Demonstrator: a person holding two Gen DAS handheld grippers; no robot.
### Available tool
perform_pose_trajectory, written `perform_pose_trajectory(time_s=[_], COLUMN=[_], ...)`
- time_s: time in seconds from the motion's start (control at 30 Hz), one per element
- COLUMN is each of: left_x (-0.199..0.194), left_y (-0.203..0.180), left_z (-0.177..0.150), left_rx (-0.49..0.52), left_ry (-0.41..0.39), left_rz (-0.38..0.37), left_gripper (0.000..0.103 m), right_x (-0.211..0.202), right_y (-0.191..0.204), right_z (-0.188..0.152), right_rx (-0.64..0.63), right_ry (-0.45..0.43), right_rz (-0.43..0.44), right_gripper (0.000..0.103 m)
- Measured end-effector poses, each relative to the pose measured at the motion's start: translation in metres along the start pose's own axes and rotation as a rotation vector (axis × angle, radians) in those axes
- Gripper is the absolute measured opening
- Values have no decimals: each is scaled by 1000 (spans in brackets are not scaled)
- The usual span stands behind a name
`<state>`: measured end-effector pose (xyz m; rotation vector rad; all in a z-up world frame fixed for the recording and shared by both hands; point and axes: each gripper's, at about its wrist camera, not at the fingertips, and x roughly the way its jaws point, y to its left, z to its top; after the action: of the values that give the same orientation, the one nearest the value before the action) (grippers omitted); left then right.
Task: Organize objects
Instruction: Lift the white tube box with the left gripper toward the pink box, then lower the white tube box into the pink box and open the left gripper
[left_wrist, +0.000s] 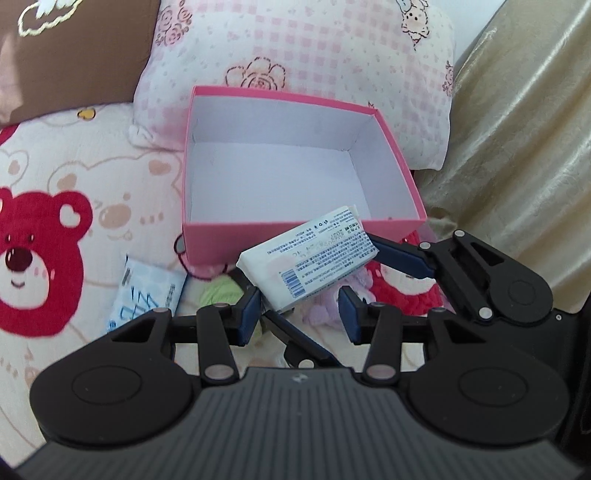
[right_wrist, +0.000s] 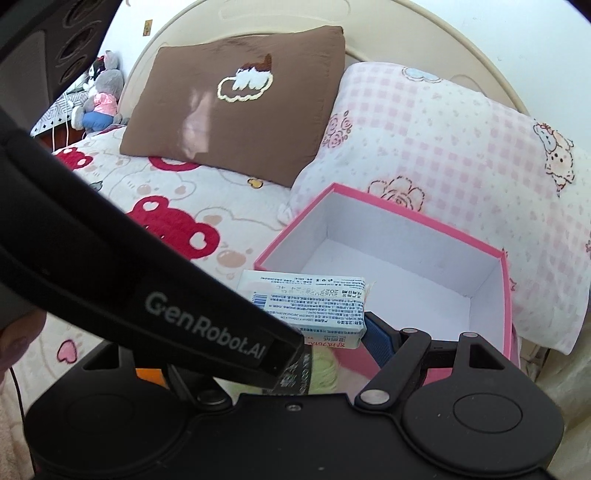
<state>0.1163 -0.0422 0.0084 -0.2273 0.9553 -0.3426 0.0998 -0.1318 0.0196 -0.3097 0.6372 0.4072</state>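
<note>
A white tissue pack (left_wrist: 306, 258) with printed text hangs tilted just in front of the pink box's near wall (left_wrist: 295, 240). My right gripper (left_wrist: 321, 278) comes in from the right and is shut on the pack, one blue pad at each end. The right wrist view shows that pack (right_wrist: 306, 314) with one blue finger (right_wrist: 376, 336) pressing on its right end. The other finger is hidden behind the left gripper's black housing (right_wrist: 166, 288). My left gripper (left_wrist: 298, 315) stands open below the pack, gripping nothing. The pink box (right_wrist: 506, 295) is empty and white inside.
A blue-and-white packet (left_wrist: 147, 295) lies on the bear-print bedspread (left_wrist: 44, 258) left of the box. A pink checked pillow (left_wrist: 314, 55) and a brown pillow (right_wrist: 236, 103) lie behind it. A gold curtain (left_wrist: 517, 147) hangs at the right. Plush toys (right_wrist: 103, 96) sit far left.
</note>
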Motion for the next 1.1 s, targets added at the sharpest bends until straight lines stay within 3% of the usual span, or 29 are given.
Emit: perform_pose_trajectory(time_s=[0.17,0.4,0.73,1.1], left_x=[10,34,75,112], left_y=[-8,-17,-22,-10], left_z=[22,46,74,110], left_rx=[27,21,32,28], left_ry=[9,38,65,79], left_rz=[11,-30,-35,-19], left_gripper=[43,43,43,43], right_x=[11,18,44,92], right_y=[-19,-42,-77,-120], right_z=[12,18,23,28], right_rx=[37,72,98,147], right_ry=[-2,-29,1,69], right_rz=[8,-23,-17,88], right_gripper=[81,81,81,81])
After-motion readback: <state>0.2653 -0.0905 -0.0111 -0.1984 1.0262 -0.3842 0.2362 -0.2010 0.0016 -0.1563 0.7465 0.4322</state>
